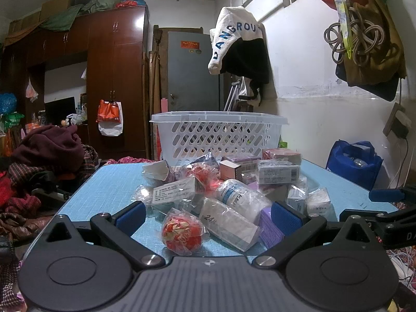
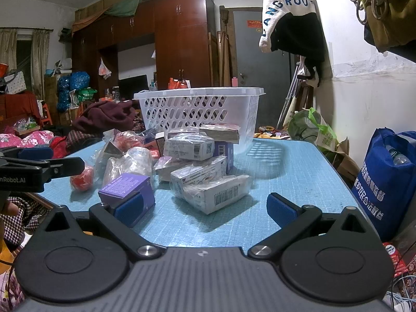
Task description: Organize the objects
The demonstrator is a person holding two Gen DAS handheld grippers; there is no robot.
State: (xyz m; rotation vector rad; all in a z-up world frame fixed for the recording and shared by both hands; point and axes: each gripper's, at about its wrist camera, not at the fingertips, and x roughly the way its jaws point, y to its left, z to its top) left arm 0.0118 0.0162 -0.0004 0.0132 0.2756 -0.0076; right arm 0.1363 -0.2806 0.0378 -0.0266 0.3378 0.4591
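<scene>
A pile of wrapped boxes and packets (image 1: 234,182) lies on the blue table (image 1: 109,182), with a white plastic basket (image 1: 221,135) behind it. My left gripper (image 1: 208,217) is open, its fingers on either side of a red wrapped ball (image 1: 182,234) and a clear-wrapped box (image 1: 228,223) at the pile's near edge. My right gripper (image 2: 205,208) is open and empty just above the table, with a barcoded box (image 2: 215,192) in front and a purple box (image 2: 124,187) by its left finger. The basket (image 2: 197,109) and left gripper (image 2: 39,166) also show in the right wrist view.
A blue tote bag (image 2: 390,182) stands beside the table on the right. Heaped clothes (image 1: 46,150) lie to the left. A wardrobe (image 1: 114,78) and a door stand behind. A white and black garment (image 1: 239,49) hangs above the basket.
</scene>
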